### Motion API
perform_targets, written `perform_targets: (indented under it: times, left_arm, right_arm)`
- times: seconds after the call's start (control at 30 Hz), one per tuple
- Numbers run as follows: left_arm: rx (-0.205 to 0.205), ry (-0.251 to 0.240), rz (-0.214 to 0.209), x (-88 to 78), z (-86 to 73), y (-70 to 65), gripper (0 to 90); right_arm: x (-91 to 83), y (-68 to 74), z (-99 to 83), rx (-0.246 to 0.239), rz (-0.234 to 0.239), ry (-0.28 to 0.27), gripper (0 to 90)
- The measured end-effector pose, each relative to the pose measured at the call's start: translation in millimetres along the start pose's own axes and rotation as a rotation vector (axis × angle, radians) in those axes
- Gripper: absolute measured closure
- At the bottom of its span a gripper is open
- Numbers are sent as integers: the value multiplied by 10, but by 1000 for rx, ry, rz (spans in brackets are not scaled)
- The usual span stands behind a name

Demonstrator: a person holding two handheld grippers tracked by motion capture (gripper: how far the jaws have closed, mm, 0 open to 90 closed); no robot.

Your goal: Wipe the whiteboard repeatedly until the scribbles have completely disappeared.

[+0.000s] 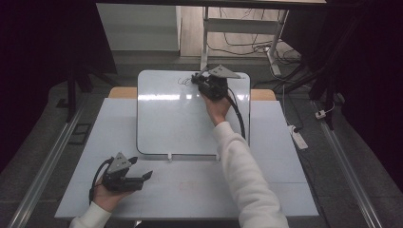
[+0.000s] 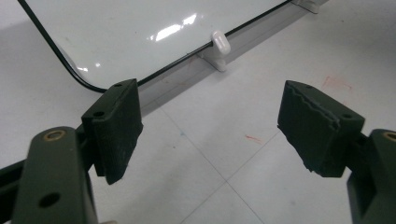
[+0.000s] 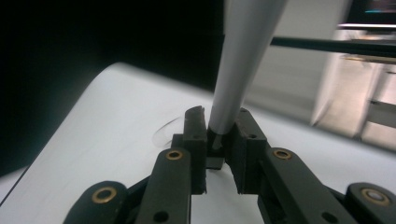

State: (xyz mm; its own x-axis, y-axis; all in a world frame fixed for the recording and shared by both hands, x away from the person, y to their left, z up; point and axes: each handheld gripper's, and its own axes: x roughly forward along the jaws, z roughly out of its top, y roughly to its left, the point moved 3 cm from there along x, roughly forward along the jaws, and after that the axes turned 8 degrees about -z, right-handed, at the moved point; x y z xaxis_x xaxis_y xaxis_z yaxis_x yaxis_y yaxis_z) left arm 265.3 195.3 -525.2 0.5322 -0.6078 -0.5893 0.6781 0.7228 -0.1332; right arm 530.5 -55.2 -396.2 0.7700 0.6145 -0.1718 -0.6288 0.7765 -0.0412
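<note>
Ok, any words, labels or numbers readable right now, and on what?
None can be read.
Whiteboard: a dark scribble near its far edge, beside the right gripper, too small to read as letters.
Marker clamped in the right gripper: no print visible.
Table: faint red smudges, not writing.

Power strip point(image 1: 298, 137) and cables point(image 1: 247, 45) on floor.
</note>
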Motion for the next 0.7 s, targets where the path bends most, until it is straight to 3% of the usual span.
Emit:
perform_targets:
  times: [0.07,0.1,0.17,0.23,0.3,0.33,0.37,0.43,0.47,0.57,0.63,0.7]
  left_arm:
    - [-3,2,1,8,0,6,226]
    - [-2,2,1,7,0,4,226]
    - [1,3,2,-2,-3,-4,226]
    - [1,-1,3,-9,-4,-4,226]
    - [-1,0,1,-6,-4,2,226]
    - [-2,0,1,-2,-5,5,226]
    - [-3,1,0,1,-4,7,226]
    - [0,2,-2,5,-3,6,226]
    - [1,2,-2,2,-4,4,226]
    - [1,-2,0,-13,-4,-3,226]
    - [1,-2,-1,-12,-5,-1,226]
    - [-1,-1,-1,-7,-5,6,226]
  right_arm:
    - [32,152,-45,-67,51,27,778]
    - [39,175,-44,-87,47,30,778]
    - [47,91,-6,-49,23,7,778]
    - [43,-59,52,31,-33,-30,778]
    - [49,-51,53,30,-36,-33,778]
    - [85,82,9,-2,13,-17,778]
    - [85,82,9,-2,13,-17,778]
    - [123,215,-20,-75,42,0,778]
    - [129,217,-9,-84,36,1,778]
    - [123,56,59,3,-25,-43,778]
    - [117,12,66,40,-33,-53,778]
    - [127,93,36,2,-6,-31,779]
